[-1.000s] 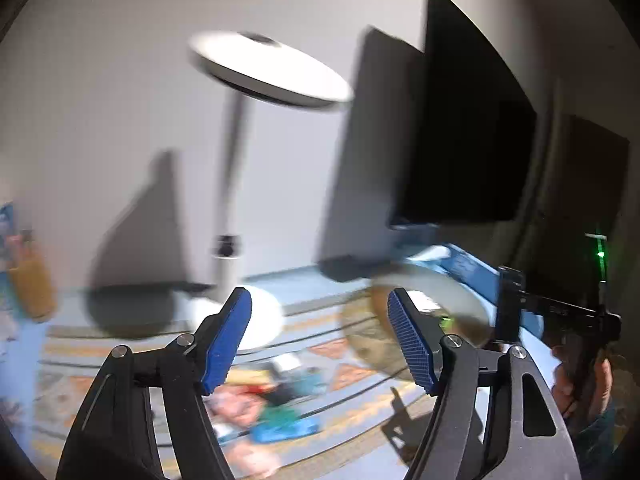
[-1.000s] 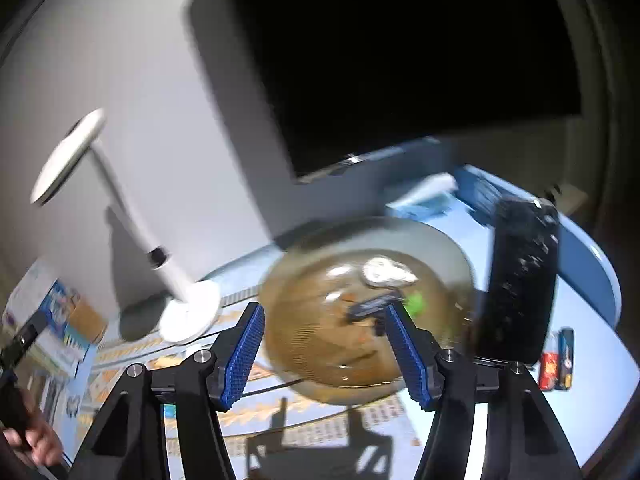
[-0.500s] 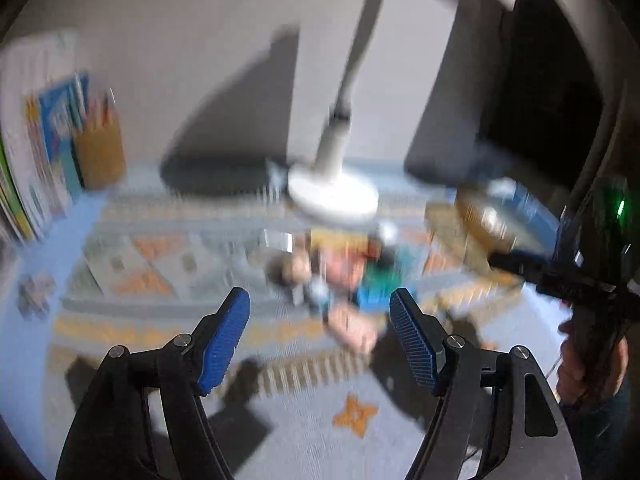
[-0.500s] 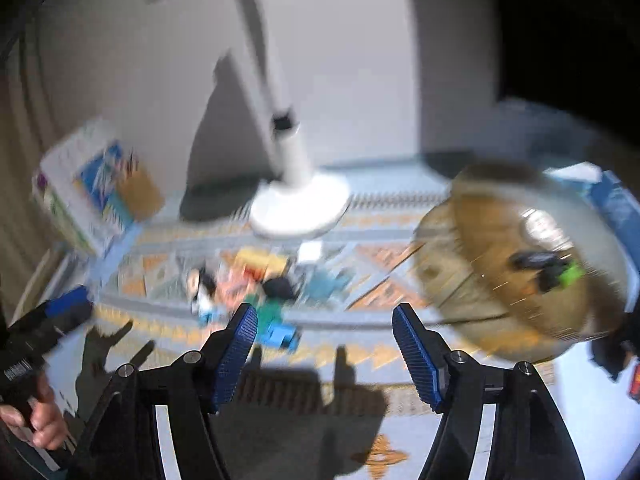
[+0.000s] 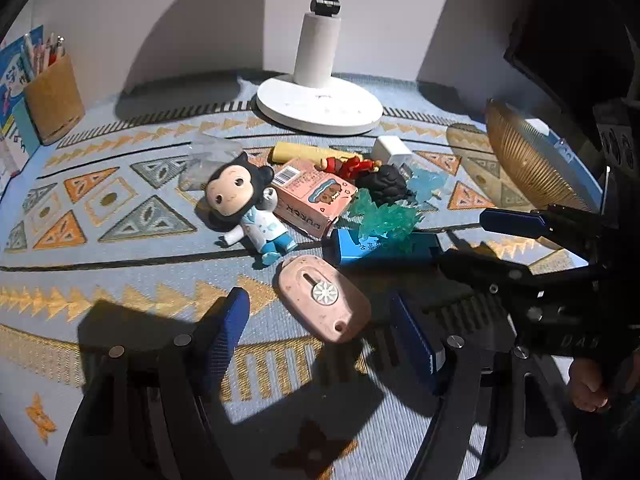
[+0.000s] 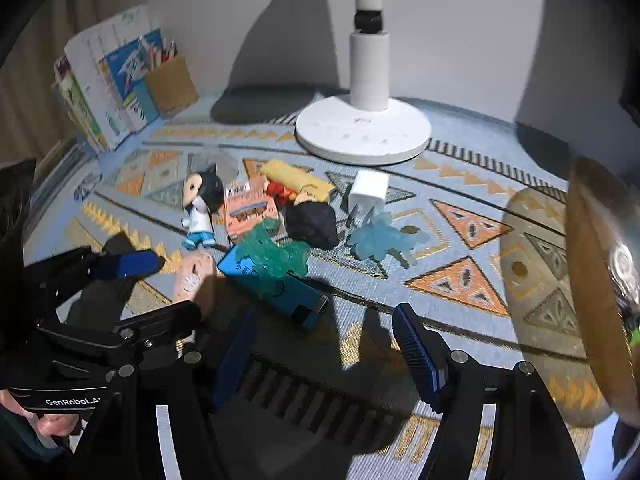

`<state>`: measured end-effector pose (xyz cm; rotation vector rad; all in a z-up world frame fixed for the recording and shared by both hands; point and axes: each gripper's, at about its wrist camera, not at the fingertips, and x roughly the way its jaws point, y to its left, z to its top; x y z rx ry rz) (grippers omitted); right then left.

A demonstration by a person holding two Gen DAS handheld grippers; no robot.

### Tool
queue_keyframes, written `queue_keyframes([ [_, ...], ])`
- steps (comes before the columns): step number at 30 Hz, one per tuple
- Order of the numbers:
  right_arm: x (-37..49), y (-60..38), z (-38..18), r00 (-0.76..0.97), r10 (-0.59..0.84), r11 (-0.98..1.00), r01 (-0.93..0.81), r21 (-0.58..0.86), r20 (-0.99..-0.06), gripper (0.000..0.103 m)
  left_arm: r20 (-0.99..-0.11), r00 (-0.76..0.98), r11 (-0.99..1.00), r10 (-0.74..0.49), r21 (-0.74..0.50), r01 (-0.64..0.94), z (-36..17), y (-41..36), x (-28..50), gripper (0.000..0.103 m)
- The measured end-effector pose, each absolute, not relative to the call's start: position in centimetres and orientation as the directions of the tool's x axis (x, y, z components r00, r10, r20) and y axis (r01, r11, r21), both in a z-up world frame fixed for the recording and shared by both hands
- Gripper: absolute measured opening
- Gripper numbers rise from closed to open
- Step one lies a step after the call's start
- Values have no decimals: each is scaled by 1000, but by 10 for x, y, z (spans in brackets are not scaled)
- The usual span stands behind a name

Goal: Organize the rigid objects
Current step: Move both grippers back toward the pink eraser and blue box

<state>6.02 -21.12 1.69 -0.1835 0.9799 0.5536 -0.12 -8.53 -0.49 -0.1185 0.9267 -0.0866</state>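
Observation:
A heap of small things lies on the patterned mat (image 5: 120,216): a black-haired doll (image 5: 240,200), a pink box (image 5: 312,200), a green see-through figure (image 5: 384,216), a blue box (image 5: 372,250), a black lump (image 5: 384,184) and a white cube (image 5: 394,150). A pink oval cutter (image 5: 324,300) lies nearest. My left gripper (image 5: 320,326) hangs open just above it, pads apart from it. My right gripper (image 6: 324,334) is open and empty, just short of the blue box (image 6: 272,284). Each gripper shows in the other's view: the right gripper (image 5: 494,244) and the left gripper (image 6: 152,290).
A white lamp base (image 5: 320,104) stands behind the heap. An amber ribbed glass bowl (image 5: 528,160) sits at the right with small items in it. A pencil cup (image 5: 52,96) and books (image 6: 108,80) stand at the back left. A dark monitor fills the far right.
Both grippers have tipped down from the wall and monitor and sunk toward the mat. The right one has swung left from the bowl to the heap. Both stay empty.

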Motion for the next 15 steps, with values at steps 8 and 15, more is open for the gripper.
queue_keyframes([
  [8,71,-194,-2,405,341,822,-567,59,-848,69,-796,600,997,-79,-55,59,-11,-92,-4,46],
  [15,60,-175,-3,425,354,804,-593,39,-833,49,-799,592,994,-103,-63,88,-8,-70,-22,42],
])
